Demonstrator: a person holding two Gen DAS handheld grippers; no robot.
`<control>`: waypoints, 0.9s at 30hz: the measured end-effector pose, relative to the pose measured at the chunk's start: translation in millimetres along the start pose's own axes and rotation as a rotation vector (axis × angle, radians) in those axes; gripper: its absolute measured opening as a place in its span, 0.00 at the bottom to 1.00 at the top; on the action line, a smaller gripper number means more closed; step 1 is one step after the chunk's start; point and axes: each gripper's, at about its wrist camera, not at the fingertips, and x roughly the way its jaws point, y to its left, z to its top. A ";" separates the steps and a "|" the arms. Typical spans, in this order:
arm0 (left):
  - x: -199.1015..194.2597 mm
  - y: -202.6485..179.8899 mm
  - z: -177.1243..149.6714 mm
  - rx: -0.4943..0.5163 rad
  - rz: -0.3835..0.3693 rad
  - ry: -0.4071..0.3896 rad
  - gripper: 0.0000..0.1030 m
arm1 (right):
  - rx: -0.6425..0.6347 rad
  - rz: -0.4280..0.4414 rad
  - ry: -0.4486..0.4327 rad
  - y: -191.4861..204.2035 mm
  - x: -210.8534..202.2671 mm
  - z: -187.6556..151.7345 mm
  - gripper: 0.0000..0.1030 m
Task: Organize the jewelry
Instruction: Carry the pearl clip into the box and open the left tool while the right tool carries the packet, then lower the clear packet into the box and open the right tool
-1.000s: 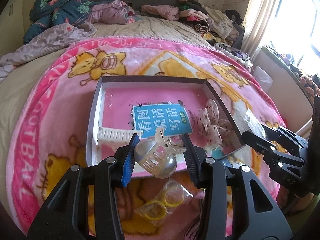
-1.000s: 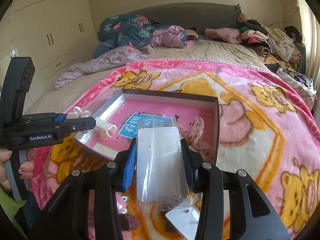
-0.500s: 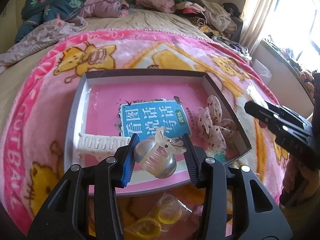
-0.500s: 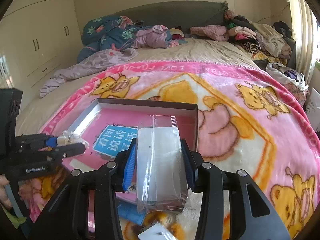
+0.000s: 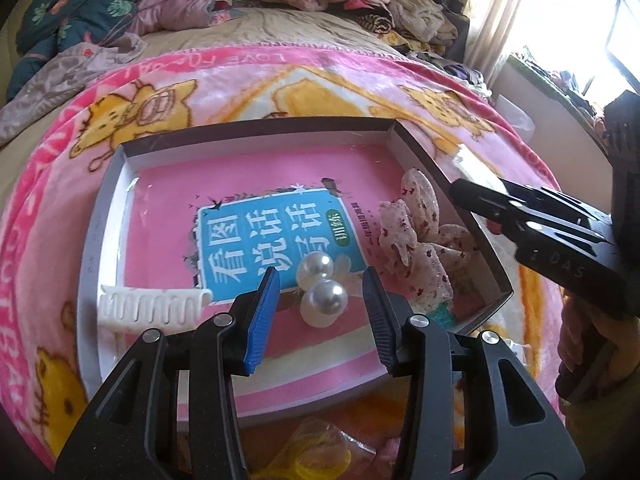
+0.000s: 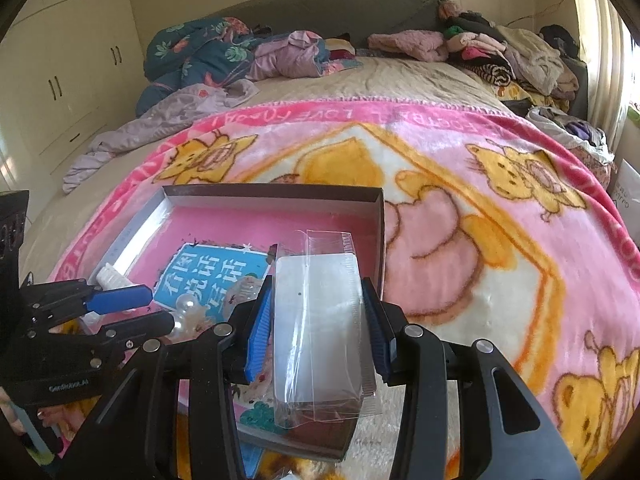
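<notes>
A shallow box [image 5: 102, 216] with a pink floor lies on the pink blanket; it also shows in the right wrist view [image 6: 276, 193]. My left gripper [image 5: 320, 300] is open over its near edge. A pearl hair clip [image 5: 322, 288] lies in the box between the jaws, free of them. My right gripper [image 6: 316, 320] is shut on a clear plastic packet with a white card [image 6: 320, 316], held above the box's right side. In the box lie a white comb [image 5: 152, 306] and a floral fabric bow [image 5: 420, 240].
A blue label with Chinese characters [image 5: 276, 240] is printed on the box floor. A clear bag with yellow rings [image 5: 320, 456] lies on the blanket before the box. Piled clothes [image 6: 500, 56] and a dark floral quilt [image 6: 192, 52] cover the bed's far end. Cupboards [image 6: 60, 72] stand left.
My left gripper has opened and the pearl hair clip has dropped from it into the box. The right gripper has moved over the box's right side with the packet.
</notes>
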 end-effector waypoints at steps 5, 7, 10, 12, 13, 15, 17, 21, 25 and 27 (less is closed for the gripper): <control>4.4 3.2 -0.5 -0.002 0.008 0.011 0.34 | -0.008 0.001 0.031 0.6 14.3 -1.9 0.39; 4.4 6.8 -2.2 -0.006 0.015 0.017 0.34 | -0.011 0.012 0.045 3.2 20.8 -3.7 0.39; 1.6 13.2 -4.6 -0.016 0.023 0.020 0.34 | -0.014 0.020 0.063 7.8 28.5 -7.7 0.39; -1.9 16.9 -6.8 -0.021 0.029 0.020 0.34 | -0.012 0.026 0.075 11.2 33.3 -10.4 0.40; -4.2 19.0 -8.3 -0.023 0.031 0.020 0.34 | -0.011 0.028 0.082 13.1 35.7 -12.0 0.40; -7.6 22.2 -10.6 -0.027 0.029 0.019 0.34 | -0.010 0.032 0.090 15.6 38.2 -14.4 0.41; -10.4 25.5 -12.9 -0.032 0.031 0.019 0.34 | -0.003 0.035 0.090 17.4 38.4 -16.5 0.41; -15.2 27.8 -15.5 -0.038 0.032 0.017 0.34 | 0.003 0.034 0.088 21.0 35.5 -18.6 0.53; -20.0 27.2 -16.0 -0.039 0.030 0.013 0.35 | 0.008 0.030 0.076 22.7 27.2 -21.8 0.57; -22.0 26.9 -16.6 -0.038 0.032 0.013 0.36 | 0.018 0.026 0.067 21.9 21.1 -23.5 0.62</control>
